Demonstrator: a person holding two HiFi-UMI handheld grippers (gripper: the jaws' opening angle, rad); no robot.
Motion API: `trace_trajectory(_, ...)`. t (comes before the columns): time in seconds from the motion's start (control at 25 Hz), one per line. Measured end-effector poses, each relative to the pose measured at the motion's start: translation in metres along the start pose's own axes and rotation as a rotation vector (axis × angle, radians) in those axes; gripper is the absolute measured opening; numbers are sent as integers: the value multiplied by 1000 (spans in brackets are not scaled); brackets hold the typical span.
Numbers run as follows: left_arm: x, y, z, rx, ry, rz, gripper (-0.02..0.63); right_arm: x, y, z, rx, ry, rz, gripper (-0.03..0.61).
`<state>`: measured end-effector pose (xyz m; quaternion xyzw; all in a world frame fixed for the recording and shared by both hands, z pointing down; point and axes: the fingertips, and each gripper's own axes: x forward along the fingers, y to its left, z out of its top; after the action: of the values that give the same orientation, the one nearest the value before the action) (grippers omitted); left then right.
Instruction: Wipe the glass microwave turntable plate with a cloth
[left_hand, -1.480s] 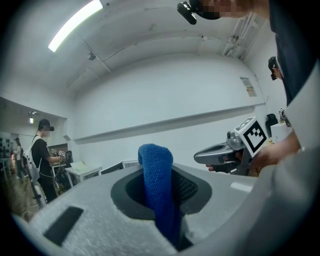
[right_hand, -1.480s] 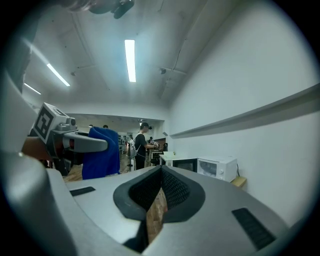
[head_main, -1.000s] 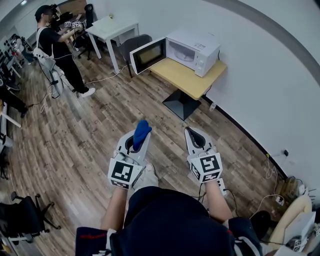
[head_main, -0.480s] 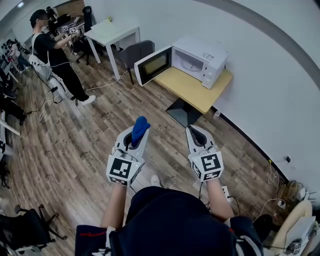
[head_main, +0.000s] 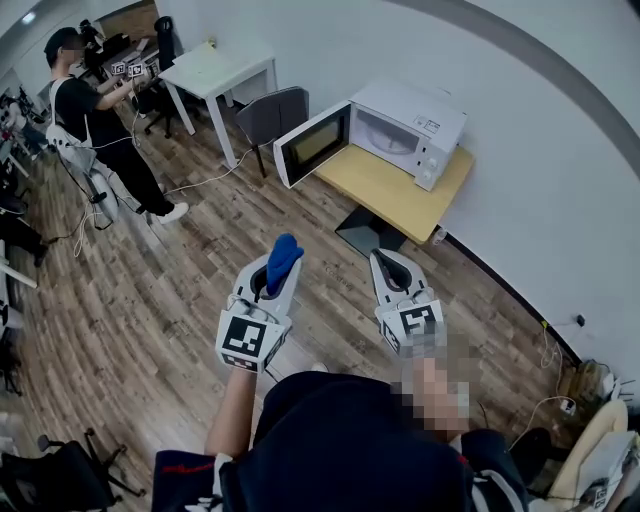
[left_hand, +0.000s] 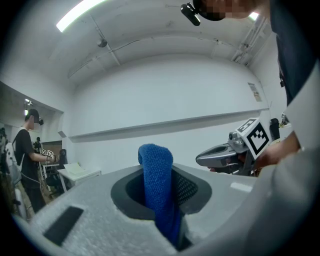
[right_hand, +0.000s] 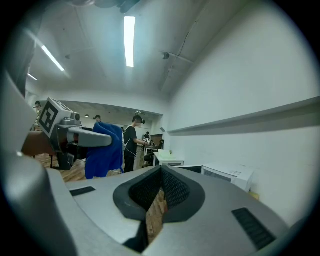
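Head view: the plate itself I can't pick out. My guess is it sits inside the microwave (head_main: 405, 125), well ahead, with its door (head_main: 313, 147) swung open toward my left. The cloth (head_main: 283, 258) is pinched in my left gripper (head_main: 272, 272) and stands up past the jaws. My right gripper (head_main: 386, 260) has its jaws pressed together on nothing.

Risks now: that door edge juts out past the surface (head_main: 395, 195) on my left side, so the cloth hand could clip it going in. The cavity looks tight, and glass may skid or tip if I press on its rim. The cloth could also drag out of the pinch.

Room: there's open floor (head_main: 200, 260) between me and the surface. The wall (head_main: 560, 180) is close on the right, a chair (head_main: 272, 112) stands beyond the door, and another person (head_main: 95, 120) is well apart.
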<state>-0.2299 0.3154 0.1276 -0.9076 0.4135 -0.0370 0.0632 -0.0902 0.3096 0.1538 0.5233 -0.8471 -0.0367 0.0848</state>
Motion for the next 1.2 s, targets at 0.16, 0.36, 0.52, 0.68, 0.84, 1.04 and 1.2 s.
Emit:
trace_trajectory(0.16,7,19,-6,2,4,-8,63,25,5,-2,6,13,4,9)
trace_trajectory(0.36,16,36,-20,-18,18,-18,63,45,14,-10,-10,36,14,9)
trace_trajectory(0.52,27,36,-28,-29,31,-45,63,51,8,-18,-4,58,0,9)
trace_trajectory(0.68,40,33,-33,-33,40,-73,63,57,-4,-24,10,68,-19,9)
trace_trajectory(0.84,53,33,-32,-21,36,-82,63,68,-13,-30,10,68,-16,9)
trace_trajectory(1.04,90,42,-37,-3,41,-87,63,96,-40,-36,10,66,-13,9)
trace_trajectory(1.2,124,54,-44,-6,58,-88,63,120,-64,-39,9,70,-10,9)
